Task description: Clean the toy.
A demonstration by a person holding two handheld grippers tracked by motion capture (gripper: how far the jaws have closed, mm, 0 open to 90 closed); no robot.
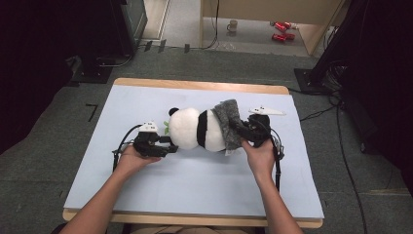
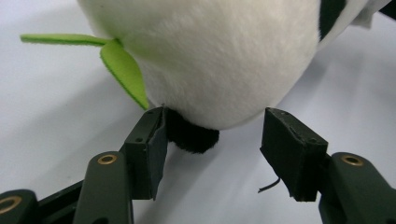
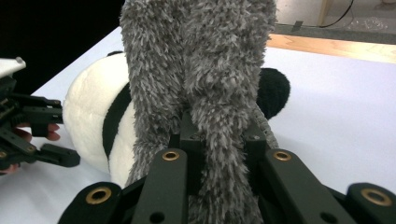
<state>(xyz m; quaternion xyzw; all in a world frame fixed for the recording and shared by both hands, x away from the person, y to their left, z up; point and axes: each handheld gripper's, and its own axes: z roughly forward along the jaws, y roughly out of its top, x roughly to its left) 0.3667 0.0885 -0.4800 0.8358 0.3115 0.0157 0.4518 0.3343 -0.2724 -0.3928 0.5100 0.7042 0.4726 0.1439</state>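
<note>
Now, from the high view: lying on its side across the middle of the table, the plush panda, long axis running left to right, head toward the left gripper, rump toward the right gripper. Wearing a grey fuzzy cloth over the far end. Sitting just beside the panda's head, that left gripper; pressing into the cloth at the other end, the right one.

Over to the left gripper view: standing apart, both jaws, pads off the white fur, a black ear and the head between them. Poking out left of the head, a green felt leaf.

Right gripper view next: clamping tight on a fold of the grey fuzzy cloth, panda body lying beyond and to the left. Looking like the right hand's job, pulling along the panda's length.
</note>
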